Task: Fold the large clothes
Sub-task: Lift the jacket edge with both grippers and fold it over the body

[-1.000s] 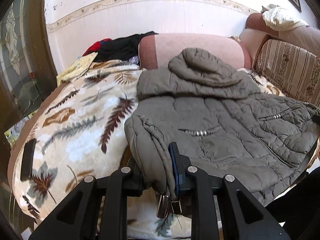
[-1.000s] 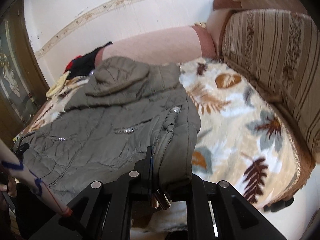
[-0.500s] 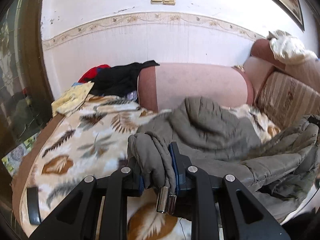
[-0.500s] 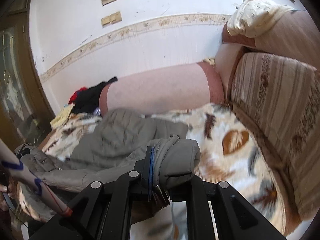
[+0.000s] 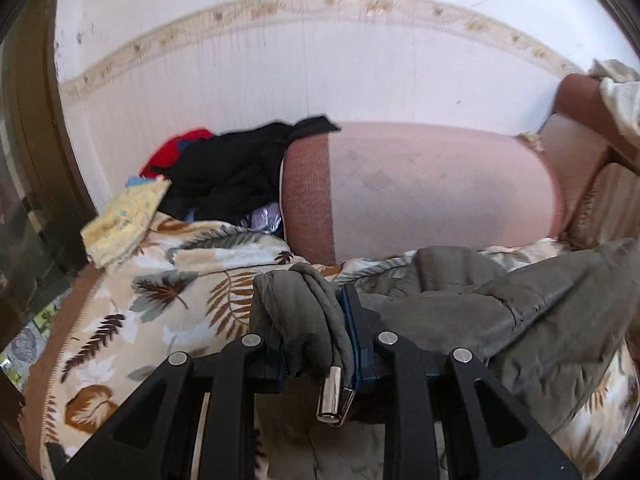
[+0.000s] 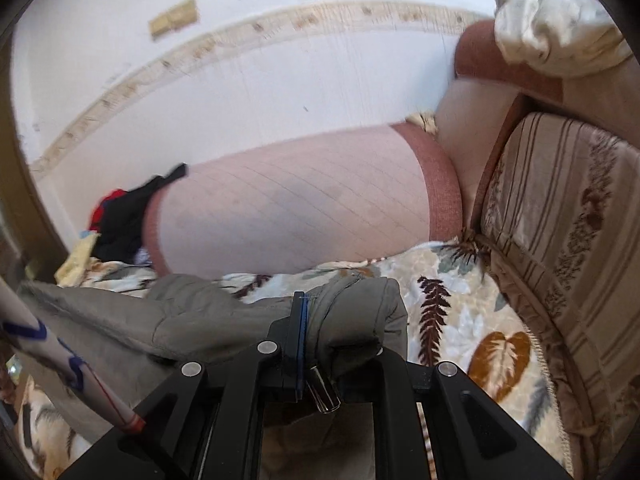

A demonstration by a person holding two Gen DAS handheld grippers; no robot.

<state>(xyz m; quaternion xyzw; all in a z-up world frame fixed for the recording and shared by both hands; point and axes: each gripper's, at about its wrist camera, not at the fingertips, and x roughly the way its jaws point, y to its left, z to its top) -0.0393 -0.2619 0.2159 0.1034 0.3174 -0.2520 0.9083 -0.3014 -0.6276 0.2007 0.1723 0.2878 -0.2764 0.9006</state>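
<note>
An olive quilted jacket (image 5: 520, 300) lies on a sofa covered by a leaf-print blanket (image 5: 160, 304). My left gripper (image 5: 316, 320) pinches a bunched corner of its hem, and its jaws are opening slightly with the fabric still between them. A metal cord end (image 5: 330, 396) hangs below the pads. In the right wrist view my right gripper (image 6: 340, 320) is shut on the other hem corner of the jacket (image 6: 180, 320). The lifted hem stretches between the two grippers above the rest of the jacket. The hood is mostly hidden.
A pink bolster (image 5: 420, 184) lies across the far end against the wall. Black and red clothes (image 5: 224, 168) and a yellow cloth (image 5: 124, 216) are piled at its left. A striped back cushion (image 6: 560, 220) runs along the right. A person's white patterned sleeve (image 6: 48, 344) shows at the left.
Both grippers have carried the jacket's hem up and forward toward the bolster. The jacket, flat a second ago, now doubles over itself and covers its hood.
</note>
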